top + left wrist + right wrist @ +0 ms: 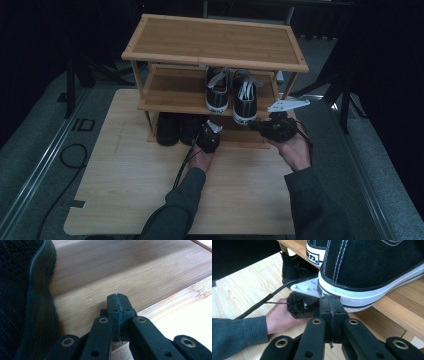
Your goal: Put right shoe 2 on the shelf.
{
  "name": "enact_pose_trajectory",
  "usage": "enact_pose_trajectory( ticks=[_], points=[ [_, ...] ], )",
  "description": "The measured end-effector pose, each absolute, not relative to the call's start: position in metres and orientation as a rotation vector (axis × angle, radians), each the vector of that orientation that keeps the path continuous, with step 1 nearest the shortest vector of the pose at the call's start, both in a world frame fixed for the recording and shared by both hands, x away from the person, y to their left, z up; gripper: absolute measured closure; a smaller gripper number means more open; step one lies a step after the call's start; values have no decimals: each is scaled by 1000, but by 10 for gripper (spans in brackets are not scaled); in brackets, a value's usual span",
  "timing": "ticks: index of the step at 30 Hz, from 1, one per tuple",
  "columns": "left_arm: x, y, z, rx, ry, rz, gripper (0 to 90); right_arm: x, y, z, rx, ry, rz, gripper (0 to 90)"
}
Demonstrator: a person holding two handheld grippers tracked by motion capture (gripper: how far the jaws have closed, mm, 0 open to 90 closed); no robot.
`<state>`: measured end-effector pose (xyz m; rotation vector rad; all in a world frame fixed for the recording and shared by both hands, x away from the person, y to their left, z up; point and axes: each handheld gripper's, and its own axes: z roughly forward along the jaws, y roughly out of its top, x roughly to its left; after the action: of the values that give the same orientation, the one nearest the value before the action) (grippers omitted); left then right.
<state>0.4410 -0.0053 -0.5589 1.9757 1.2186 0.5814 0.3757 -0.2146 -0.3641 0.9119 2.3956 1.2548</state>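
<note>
High view: wooden shoe rack [215, 42] on a table [125, 185]. The right gripper [260, 125], jaws pressed together and holding nothing, sits at centre right, just below the heel of the right-hand black-and-white sneaker [245, 97] on the middle shelf. In the right gripper view that heel overhangs the shelf edge directly above the jaw tips. The left gripper [207, 135], likewise closed and empty, lies at centre, beside a black shoe [167, 129] on the bottom shelf.

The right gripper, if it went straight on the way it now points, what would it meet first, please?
Most likely the white sole of the black sneaker on the middle shelf: the shut right gripper sits just below its heel edge, possibly touching already.
</note>
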Motion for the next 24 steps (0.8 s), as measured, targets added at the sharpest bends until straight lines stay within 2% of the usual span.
enact_pose_trajectory(
  ticks=[8,24],
  points=[
    [441,-4,-559,1975,1216,575,898,379,-202,-368,903,2390,1261,900],
    [441,-5,-559,1972,1220,576,899,388,-203,-364,909,2366,1197,900]
  ],
)
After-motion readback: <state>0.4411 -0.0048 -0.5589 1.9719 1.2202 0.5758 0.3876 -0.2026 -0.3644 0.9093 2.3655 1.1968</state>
